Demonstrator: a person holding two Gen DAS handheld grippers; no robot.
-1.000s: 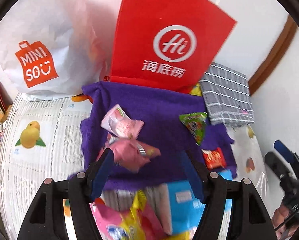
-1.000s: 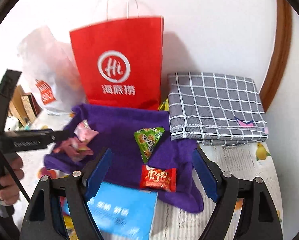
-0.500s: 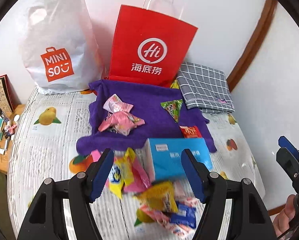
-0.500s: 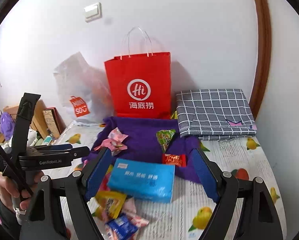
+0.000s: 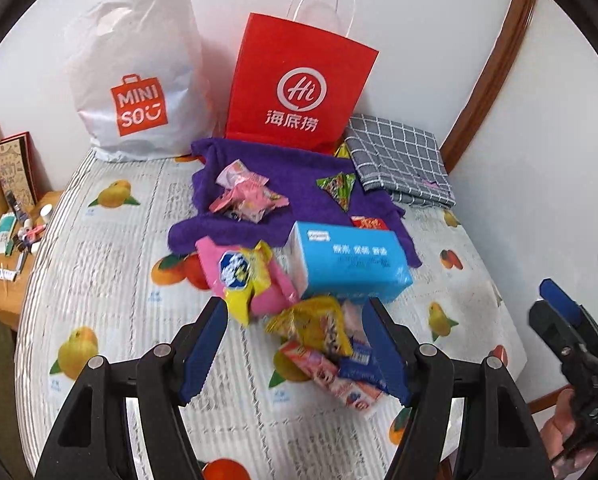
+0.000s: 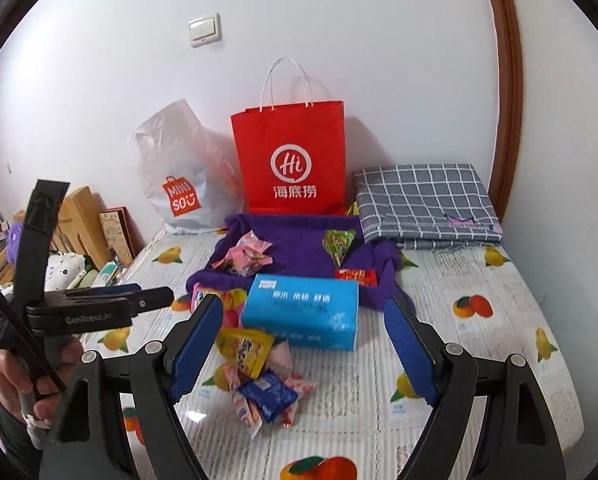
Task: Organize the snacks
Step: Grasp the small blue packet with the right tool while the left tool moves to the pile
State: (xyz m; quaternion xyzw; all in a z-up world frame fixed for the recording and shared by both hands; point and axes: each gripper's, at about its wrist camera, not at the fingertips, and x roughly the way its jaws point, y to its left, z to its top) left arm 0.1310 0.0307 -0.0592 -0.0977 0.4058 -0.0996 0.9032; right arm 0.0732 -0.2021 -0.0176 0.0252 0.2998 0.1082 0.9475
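Snack packets lie scattered on a fruit-print table. A purple cloth [image 5: 291, 184] [image 6: 299, 240] carries pink candy packets [image 5: 247, 194] [image 6: 247, 258], a green triangular packet [image 5: 337, 186] [image 6: 339, 244] and a small red packet [image 6: 357, 276]. In front lies a blue tissue pack [image 5: 347, 262] [image 6: 303, 310], with a pink-and-yellow packet [image 5: 243, 276] and a heap of small yellow, pink and blue packets [image 5: 327, 344] [image 6: 263, 380] nearer. My left gripper [image 5: 295, 348] is open above that heap, touching nothing. My right gripper [image 6: 303, 348] is also open and empty.
A red paper bag [image 5: 299, 88] [image 6: 291, 160] and a white plastic bag [image 5: 139, 76] [image 6: 179, 176] stand against the back wall. A folded grey checked cloth [image 5: 399, 160] [image 6: 423, 200] lies at the back right. A cluttered side table [image 5: 11, 232] sits left.
Both grippers have pulled back from the purple cloth. The bags look smaller, and the blue tissue pack and the nearer heap of packets have come into view.
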